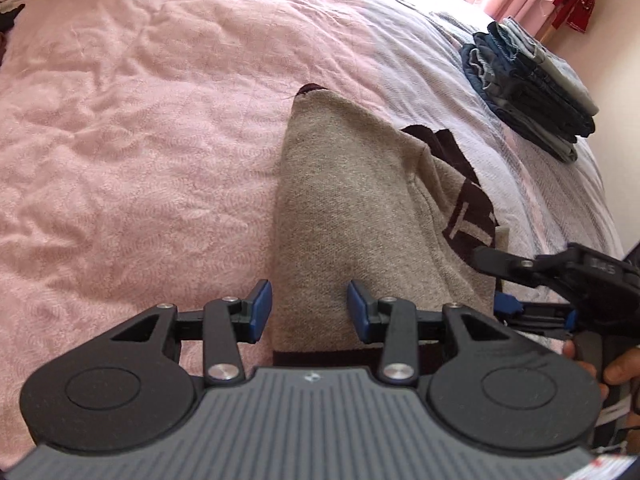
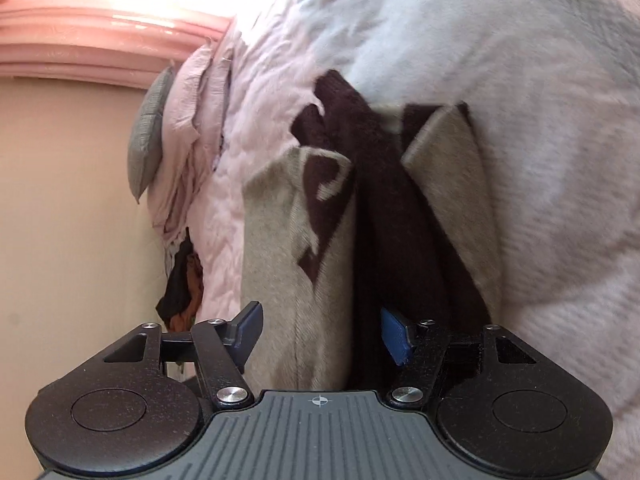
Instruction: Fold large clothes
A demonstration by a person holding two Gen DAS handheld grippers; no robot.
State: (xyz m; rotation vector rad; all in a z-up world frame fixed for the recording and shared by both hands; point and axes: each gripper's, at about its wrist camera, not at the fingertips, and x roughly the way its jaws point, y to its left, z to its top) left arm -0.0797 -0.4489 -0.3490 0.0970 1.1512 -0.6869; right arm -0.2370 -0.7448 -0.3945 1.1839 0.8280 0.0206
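A beige knitted sweater (image 1: 344,208) with dark brown lettering and trim lies folded in a long strip on the pink bedspread (image 1: 132,140). My left gripper (image 1: 310,312) is open just above the sweater's near end, its blue pads either side of the fabric without pinching it. To its right, my right gripper (image 1: 498,282) hovers at the sweater's right edge, held by a hand (image 1: 616,372). In the right wrist view the sweater (image 2: 280,240) shows brown sleeves bunched in the middle, and the right gripper (image 2: 322,332) is open over its near end.
A stack of folded jeans (image 1: 536,92) sits on the bed at the far right. A red cloth (image 1: 572,0) hangs by the pink curtain. A grey cushion (image 2: 146,132) and dark clothes (image 2: 182,284) lie at the bed's edge beside a beige wall (image 2: 60,200).
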